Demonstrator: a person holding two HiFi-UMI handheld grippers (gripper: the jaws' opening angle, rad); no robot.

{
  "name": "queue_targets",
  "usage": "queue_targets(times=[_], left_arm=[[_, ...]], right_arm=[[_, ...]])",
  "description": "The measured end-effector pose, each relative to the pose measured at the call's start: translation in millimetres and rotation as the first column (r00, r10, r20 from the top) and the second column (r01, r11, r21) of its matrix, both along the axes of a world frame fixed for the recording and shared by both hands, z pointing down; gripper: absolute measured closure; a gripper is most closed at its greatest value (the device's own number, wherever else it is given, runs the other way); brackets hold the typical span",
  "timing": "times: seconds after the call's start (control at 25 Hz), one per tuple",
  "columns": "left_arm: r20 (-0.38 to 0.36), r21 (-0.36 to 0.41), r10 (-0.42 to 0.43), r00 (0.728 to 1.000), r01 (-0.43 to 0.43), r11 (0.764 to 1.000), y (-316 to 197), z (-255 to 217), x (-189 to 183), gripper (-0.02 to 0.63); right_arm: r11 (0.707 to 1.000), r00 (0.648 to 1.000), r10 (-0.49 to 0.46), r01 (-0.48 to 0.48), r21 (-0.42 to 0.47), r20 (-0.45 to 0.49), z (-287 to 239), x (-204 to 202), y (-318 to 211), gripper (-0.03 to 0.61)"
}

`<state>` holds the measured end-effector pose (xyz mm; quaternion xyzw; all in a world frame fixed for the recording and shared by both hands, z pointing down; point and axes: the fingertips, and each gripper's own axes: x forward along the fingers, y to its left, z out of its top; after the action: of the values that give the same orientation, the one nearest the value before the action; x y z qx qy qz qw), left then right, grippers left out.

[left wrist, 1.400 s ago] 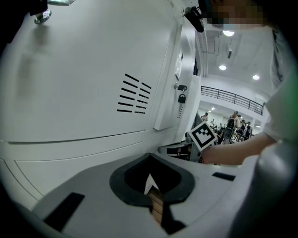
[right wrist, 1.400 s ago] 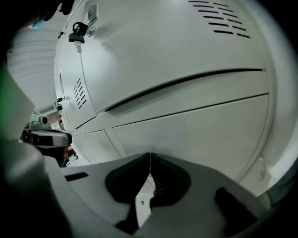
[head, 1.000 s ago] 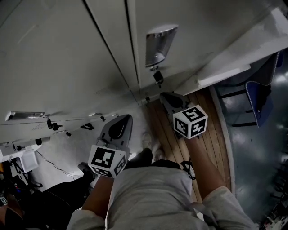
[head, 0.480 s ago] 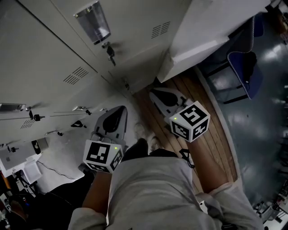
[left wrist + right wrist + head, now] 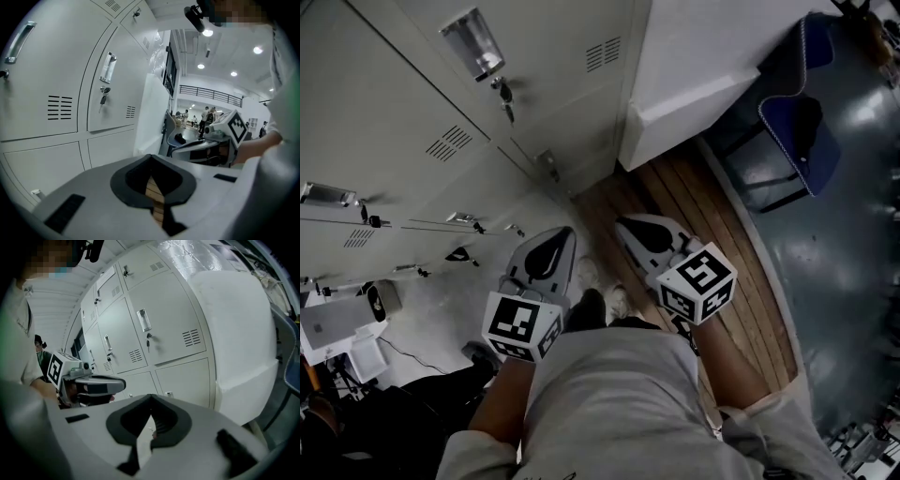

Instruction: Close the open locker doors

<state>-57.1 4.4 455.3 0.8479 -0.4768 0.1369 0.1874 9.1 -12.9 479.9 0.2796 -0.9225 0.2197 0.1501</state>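
The grey locker doors fill the upper left of the head view, and all that show lie flush with the frame. One has a metal handle with a key below it. My left gripper and right gripper are held low in front of the person's body, side by side and short of the lockers, over the floor. Both are shut with nothing between the jaws. The left gripper view shows a locker handle at the left. The right gripper view shows the doors straight ahead.
A white partition stands right of the lockers, with a blue chair beyond it. A wooden floor strip runs under my right gripper. A white box and cables lie at the lower left. People stand far off down the hall.
The head view has swung, so the lockers slid up and left and more floor shows. Both grippers stay shut, side by side, now a little further from the locker faces.
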Motion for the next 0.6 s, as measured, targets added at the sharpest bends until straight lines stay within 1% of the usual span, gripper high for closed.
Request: queue_targets(times=[0.24, 0.6], left_arm=[[0.003, -0.009, 0.011, 1.000, -0.011, 1.000, 28, -2, 17, 0.600], [0.009, 0.009, -0.030, 1.000, 0.030, 1.000, 57, -14, 21, 0.600]], right_arm=[[1.000, 1.000, -0.007, 0.007, 0.004, 0.007, -12, 11, 30, 0.551], [1.000, 1.000, -0.024, 0.024, 0.010, 0.015, -21, 16, 59, 0.552]])
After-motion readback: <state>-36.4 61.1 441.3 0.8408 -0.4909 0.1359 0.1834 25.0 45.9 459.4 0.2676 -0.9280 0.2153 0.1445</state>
